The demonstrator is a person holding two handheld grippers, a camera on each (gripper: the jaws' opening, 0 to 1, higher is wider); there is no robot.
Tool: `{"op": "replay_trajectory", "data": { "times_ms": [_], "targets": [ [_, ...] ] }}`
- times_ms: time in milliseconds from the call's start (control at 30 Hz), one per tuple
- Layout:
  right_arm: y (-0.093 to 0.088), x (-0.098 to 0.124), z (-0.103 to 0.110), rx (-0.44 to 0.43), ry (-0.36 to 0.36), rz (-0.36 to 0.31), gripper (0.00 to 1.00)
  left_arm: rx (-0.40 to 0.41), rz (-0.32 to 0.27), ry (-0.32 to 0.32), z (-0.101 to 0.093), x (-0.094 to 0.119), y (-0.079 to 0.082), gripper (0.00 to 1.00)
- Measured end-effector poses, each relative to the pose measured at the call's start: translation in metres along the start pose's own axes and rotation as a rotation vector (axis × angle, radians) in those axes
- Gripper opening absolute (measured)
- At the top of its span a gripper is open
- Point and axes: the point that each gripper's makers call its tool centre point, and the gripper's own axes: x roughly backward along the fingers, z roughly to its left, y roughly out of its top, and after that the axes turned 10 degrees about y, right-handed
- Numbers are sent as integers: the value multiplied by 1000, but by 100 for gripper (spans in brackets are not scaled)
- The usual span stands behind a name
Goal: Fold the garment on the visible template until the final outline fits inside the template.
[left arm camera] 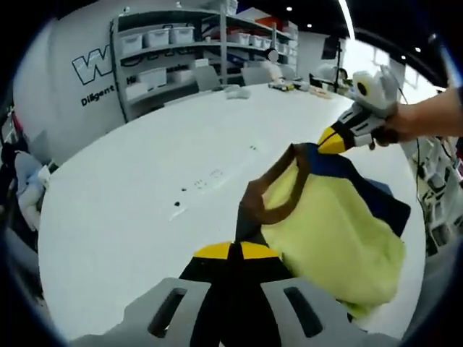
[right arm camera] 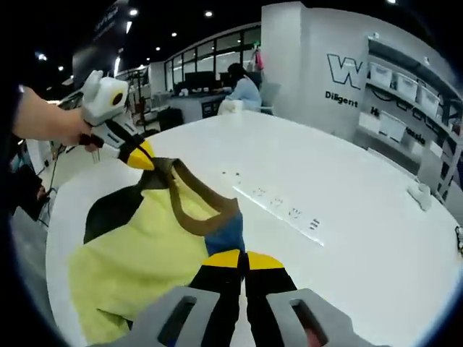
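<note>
Both of your grippers are pinched shut on the garment. Your left gripper [left arm camera: 233,251] has its yellow tips pressed together on the brown neckband, at the bottom of the left gripper view. Your right gripper [right arm camera: 242,259] is clamped the same way on the neckband where blue fabric meets it. Across each view you can see the other gripper gripping the far side of the collar, with your hand [left arm camera: 405,123] behind it. The garment [left arm camera: 329,231], yellow with a brown neckband and dark blue panels, hangs between the two grippers, collar stretched and lifted, its body sagging toward the near edge of the white table [left arm camera: 145,181]. Small dark marks [right arm camera: 282,206] sit on the table beyond it. Shelving with bins [left arm camera: 170,50] stands behind.
</note>
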Motion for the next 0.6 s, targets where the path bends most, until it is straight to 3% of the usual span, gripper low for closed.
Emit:
{"op": "replay_trajectory", "data": {
  "times_ms": [33, 67, 133, 167, 233, 333, 600],
  "targets": [
    [0, -1, -3, -3, -13, 3, 0, 2, -3, 13, 3, 2, 0, 7],
    [-1, 3, -15, 18, -75, 21, 7, -2, -6, 38, 8, 3, -1, 11],
    [3, 2, -15, -20, -82, -23, 31, 26, -13, 48, 14, 6, -1, 20],
    [3, 3, -14, -17, -79, -25, 34, 37, -18, 50, 16, 8, -2, 22],
    [-1, 8, -9, 0, -68, -20, 26, 52, -26, 38, 15, 13, -5, 17],
    [-6, 12, 6, 24, -28, -27, 27, 18, -32, 15, 7, 22, -13, 14],
    [-35, 27, 76, 94, 110, -34, 26, -74, -77, -136, -49, 55, -40, 14]
  ]
}}
